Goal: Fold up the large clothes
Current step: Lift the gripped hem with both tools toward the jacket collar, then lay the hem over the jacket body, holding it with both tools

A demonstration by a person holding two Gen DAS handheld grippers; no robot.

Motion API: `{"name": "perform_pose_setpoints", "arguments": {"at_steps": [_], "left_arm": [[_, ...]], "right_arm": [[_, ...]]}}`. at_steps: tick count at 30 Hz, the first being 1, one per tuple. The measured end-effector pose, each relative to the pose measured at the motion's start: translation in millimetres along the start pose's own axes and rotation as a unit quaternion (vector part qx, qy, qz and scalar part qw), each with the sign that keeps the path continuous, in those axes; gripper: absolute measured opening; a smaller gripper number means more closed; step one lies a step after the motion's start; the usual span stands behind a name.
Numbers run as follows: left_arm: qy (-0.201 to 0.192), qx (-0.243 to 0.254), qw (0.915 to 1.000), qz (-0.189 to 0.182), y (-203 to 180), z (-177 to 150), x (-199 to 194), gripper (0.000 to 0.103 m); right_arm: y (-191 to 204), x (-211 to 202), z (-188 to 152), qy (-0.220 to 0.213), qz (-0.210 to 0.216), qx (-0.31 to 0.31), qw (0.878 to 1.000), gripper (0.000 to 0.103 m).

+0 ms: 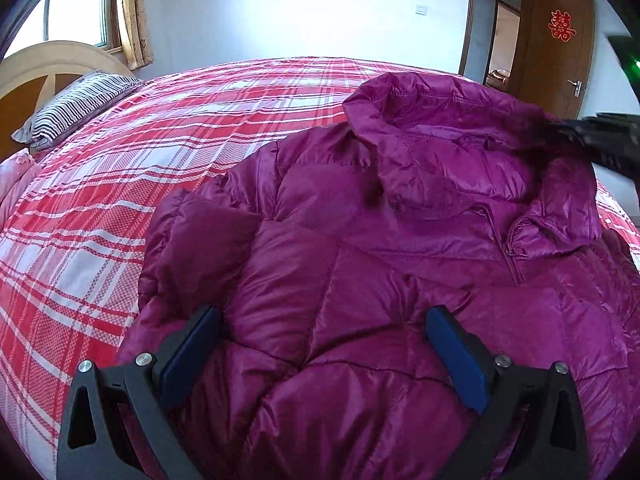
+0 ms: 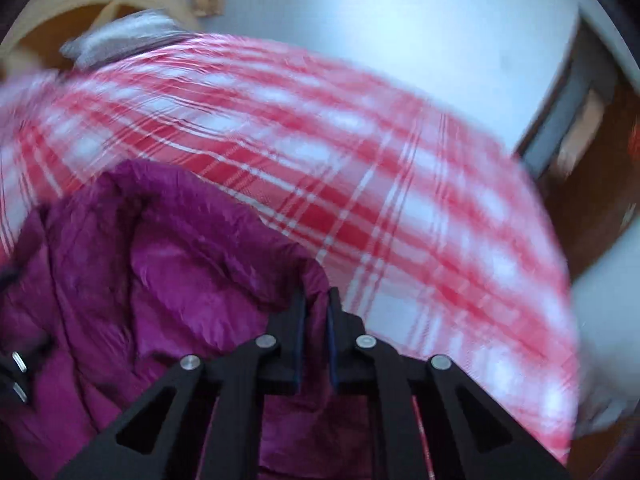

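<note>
A magenta puffer jacket [image 1: 380,240] lies on a bed with a red and white plaid cover [image 1: 120,184]. Its hood [image 1: 460,132] lies toward the far right. My left gripper [image 1: 320,328] is open just above the jacket's body, with its blue pads [image 1: 192,344] apart on either side of a quilted panel. My right gripper [image 2: 316,312] is shut on the edge of the hood [image 2: 224,248]. It also shows in the left wrist view [image 1: 600,140] as a blurred black shape at the hood's right side. The right wrist view is motion-blurred.
A striped pillow [image 1: 76,108] lies by the wooden headboard [image 1: 40,68] at the far left. A window with curtains [image 1: 132,12] is behind it. A brown door [image 1: 560,48] stands open at the right. Plaid cover [image 2: 360,152] stretches beyond the jacket.
</note>
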State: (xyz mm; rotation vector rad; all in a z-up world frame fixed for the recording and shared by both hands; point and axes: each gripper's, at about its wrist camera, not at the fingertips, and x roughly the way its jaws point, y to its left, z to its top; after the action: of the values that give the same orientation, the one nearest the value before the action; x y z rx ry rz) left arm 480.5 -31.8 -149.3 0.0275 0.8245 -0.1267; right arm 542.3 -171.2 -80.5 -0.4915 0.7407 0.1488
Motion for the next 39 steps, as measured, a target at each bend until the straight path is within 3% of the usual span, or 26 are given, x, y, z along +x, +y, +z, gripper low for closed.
{"name": "perform_pose_setpoints", "arguments": {"at_steps": [4, 8, 11, 14, 16, 18, 21, 23, 25, 26, 27, 28, 30, 33, 37, 39], "left_arm": [[-0.002, -0.005, 1.0, 0.001, 1.6, 0.3, -1.7, 0.102], [-0.029, -0.022, 0.9993, 0.001, 11.2, 7.4, -23.8, 0.102], [-0.075, -0.026, 0.9969, -0.004, 17.4, 32.8, -59.5, 0.102], [-0.106, -0.012, 0.9942, -0.012, 14.9, 79.6, -77.9, 0.102], [-0.096, 0.031, 0.9947, -0.018, 0.6, 106.8, -65.1, 0.102], [-0.07, 0.098, 0.9926, 0.019, -21.6, 121.8, -36.6, 0.102], [-0.011, 0.195, 0.9792, 0.055, -52.6, 127.9, 16.6, 0.102], [0.006, 0.22, 0.9734, 0.064, -61.8, 127.6, 33.6, 0.102], [-0.01, 0.228, 0.9699, 0.084, -66.6, 126.6, 37.6, 0.099], [-0.018, 0.224, 0.9708, 0.083, -65.3, 125.4, 35.9, 0.09], [-0.022, 0.219, 0.9716, 0.088, -62.1, 123.8, 36.4, 0.068], [-0.015, 0.211, 0.9734, 0.089, -58.2, 122.6, 40.1, 0.056], [0.01, 0.176, 0.9827, 0.057, -44.6, 118.5, 48.0, 0.026], [0.02, 0.147, 0.988, 0.042, -36.6, 101.1, 52.1, 0.016], [0.013, 0.141, 0.9892, 0.039, -38.8, 85.4, 49.1, 0.015], [0.014, 0.133, 0.9906, 0.032, -35.7, 85.6, 51.2, 0.015]], "right_arm": [[21.6, 5.0, -31.2, -0.028, -0.046, -0.063, 0.997, 0.01], [32.8, 13.3, -60.0, -0.058, -0.079, -0.093, 0.991, 0.01], [31.6, 16.3, -63.8, -0.07, -0.095, -0.085, 0.989, 0.01], [28.1, 18.2, -66.3, -0.075, -0.094, -0.077, 0.99, 0.01], [25.9, 20.1, -67.3, -0.076, -0.09, -0.074, 0.99, 0.01], [22.6, 22.5, -66.5, -0.073, -0.086, -0.066, 0.991, 0.01], [20.7, 25.8, -67.2, -0.07, -0.082, -0.064, 0.992, 0.01], [19.5, 27.8, -67.2, -0.069, -0.08, -0.06, 0.993, 0.01], [18.8, 28.8, -68.6, -0.069, -0.079, -0.054, 0.993, 0.01], [18.2, 28.8, -68.5, -0.069, -0.078, -0.053, 0.993, 0.01], [17.8, 28.8, -68.5, -0.07, -0.077, -0.052, 0.993, 0.01], [17.1, 29.5, -68.6, -0.071, -0.074, -0.051, 0.993, 0.01], [14.4, 31.7, -68.1, -0.07, -0.067, -0.049, 0.994, 0.01], [14.9, 31.6, -68.6, -0.071, -0.059, -0.05, 0.994, 0.01], [11.5, 29.3, -69.7, -0.068, -0.054, -0.039, 0.995, 0.01], [7.2, 26.7, -68.6, -0.058, -0.041, -0.03, 0.997, 0.015]]}}
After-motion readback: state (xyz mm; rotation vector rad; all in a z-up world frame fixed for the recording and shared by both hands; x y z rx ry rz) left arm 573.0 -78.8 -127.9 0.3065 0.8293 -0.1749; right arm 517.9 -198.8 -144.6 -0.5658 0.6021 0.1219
